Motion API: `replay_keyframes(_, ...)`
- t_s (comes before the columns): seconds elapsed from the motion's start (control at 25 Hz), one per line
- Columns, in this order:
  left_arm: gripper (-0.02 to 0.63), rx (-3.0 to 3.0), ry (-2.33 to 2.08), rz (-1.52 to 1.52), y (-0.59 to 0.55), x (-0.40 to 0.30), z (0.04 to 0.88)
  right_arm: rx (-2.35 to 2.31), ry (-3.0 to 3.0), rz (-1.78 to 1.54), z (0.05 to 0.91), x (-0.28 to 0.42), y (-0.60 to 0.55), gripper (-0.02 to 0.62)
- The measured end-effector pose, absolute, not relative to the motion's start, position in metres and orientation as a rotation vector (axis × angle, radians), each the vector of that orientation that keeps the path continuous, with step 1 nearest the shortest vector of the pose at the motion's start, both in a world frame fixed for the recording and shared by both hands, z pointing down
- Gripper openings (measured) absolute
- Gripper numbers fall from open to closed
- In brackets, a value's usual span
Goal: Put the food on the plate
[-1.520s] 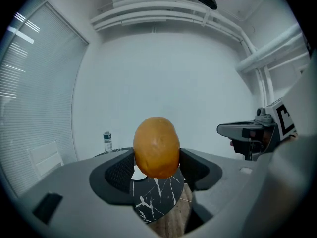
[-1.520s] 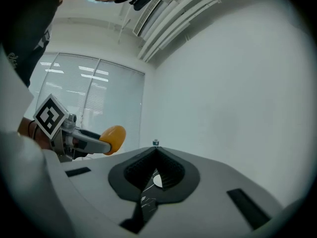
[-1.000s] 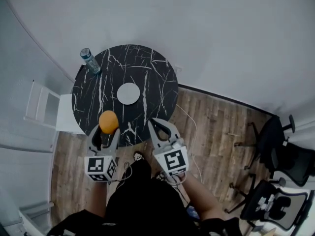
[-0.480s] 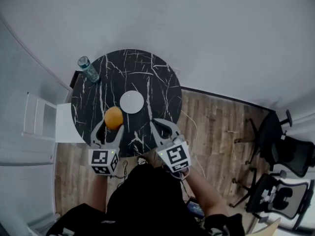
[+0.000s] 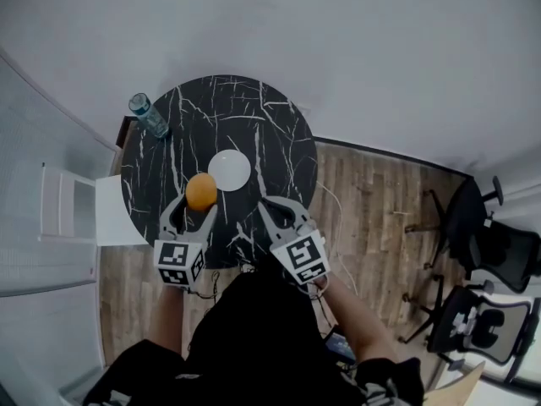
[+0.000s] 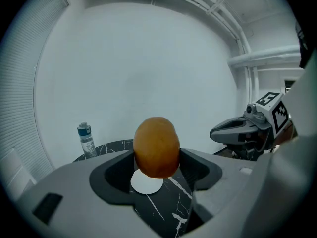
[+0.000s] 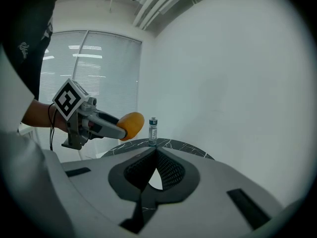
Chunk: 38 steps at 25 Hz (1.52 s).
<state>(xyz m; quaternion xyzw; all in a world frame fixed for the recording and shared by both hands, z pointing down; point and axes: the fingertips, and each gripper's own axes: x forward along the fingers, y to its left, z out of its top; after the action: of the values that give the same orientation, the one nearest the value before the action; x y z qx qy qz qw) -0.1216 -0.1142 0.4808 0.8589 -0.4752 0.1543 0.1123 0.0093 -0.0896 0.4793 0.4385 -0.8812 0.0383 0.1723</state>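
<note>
1. Your left gripper [image 5: 198, 203] is clamped on the food [image 5: 201, 191], a rounded orange-yellow piece; what kind of food it is can't be made out
2. In the left gripper view the food [image 6: 156, 145] covers the top of the plate [image 6: 146, 183], so only the plate's lower part shows between the jaws
3. Your right gripper [image 5: 280, 211] has its jaws together at the tips with nothing between them; in the right gripper view a white patch shows through the gap under the tips, too small to name
4. Your body blocks the floor below the grippers in the head view, and the office chairs [image 5: 478, 242] are cut by the right edge
5. The plate [image 5: 229, 169] sits near the middle of the round black marble table [image 5: 254, 117], its top plain white
6. The food is held up off the table, just beside the plate's near-left rim
7. The water bottle [image 5: 148, 115] stands upright at the table's far-left edge, well apart from the plate; its fill level is hard to read
8. Both grippers hang over the table's near edge, and the marble between the plate and the far rim is bare
</note>
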Motion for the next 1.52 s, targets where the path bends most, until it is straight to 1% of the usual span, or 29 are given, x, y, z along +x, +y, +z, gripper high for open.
replay_keyframes(0.44, 0.281, 2.513, -1.285, 0.674, -0.161, -0.109, 0.525, 1.166, -2.535, 0.157, 0.492, 0.01, -0.152, -0.003)
replay_keyframes(0.68, 0.281, 2.455, -1.246, 0.79, -0.19, -0.099, 0.561, 1.059, -2.509, 0.211, 0.524, 0.013, -0.186, -0.003)
replay_keyframes(1.08, 0.281, 2.32, -1.21, 0.931, -0.23, -0.087, 0.623, 0.888, -2.526, 0.304, 0.572, -0.001, -0.234, -0.003)
replay_keyframes(1.52, 0.281, 2.251, -1.109, 1.098, -0.25, -0.07, 0.692, 0.793, -2.501, 0.429, 0.622, -0.004, -0.248, -0.003)
